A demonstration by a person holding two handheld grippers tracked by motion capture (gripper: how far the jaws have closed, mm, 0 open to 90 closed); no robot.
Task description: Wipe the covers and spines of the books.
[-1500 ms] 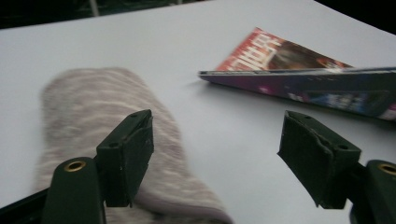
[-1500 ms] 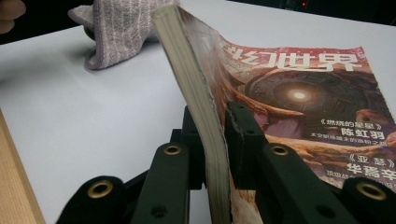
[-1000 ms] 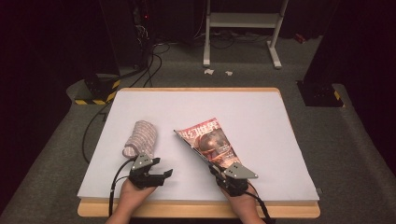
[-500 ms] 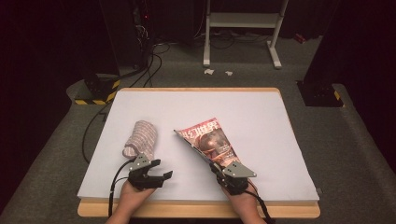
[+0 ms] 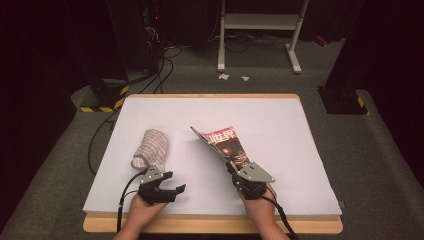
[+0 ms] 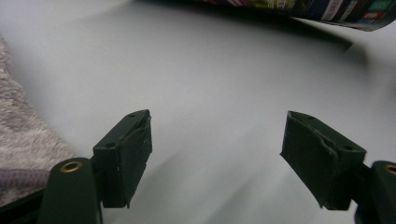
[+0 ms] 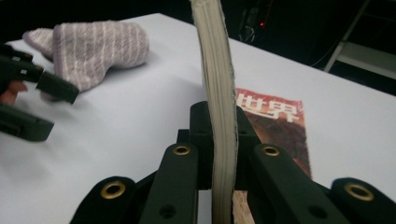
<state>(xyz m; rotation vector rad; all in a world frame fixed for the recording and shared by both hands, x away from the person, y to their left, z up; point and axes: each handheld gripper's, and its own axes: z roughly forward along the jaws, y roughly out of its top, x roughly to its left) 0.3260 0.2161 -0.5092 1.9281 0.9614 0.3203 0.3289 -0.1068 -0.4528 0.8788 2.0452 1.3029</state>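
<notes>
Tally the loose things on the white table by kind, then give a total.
Magazines: 1, the magazine, tilted up on edge in the right gripper
Cloth items: 1, the striped cloth, lying near the left gripper
Total: 2

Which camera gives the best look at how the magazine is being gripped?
The right gripper view: the right gripper is shut on the magazine, jaws pressing both sides of its page edge. The high view shows the magazine tilted up off the table, its grip hidden. The left gripper view catches just an edge.
</notes>
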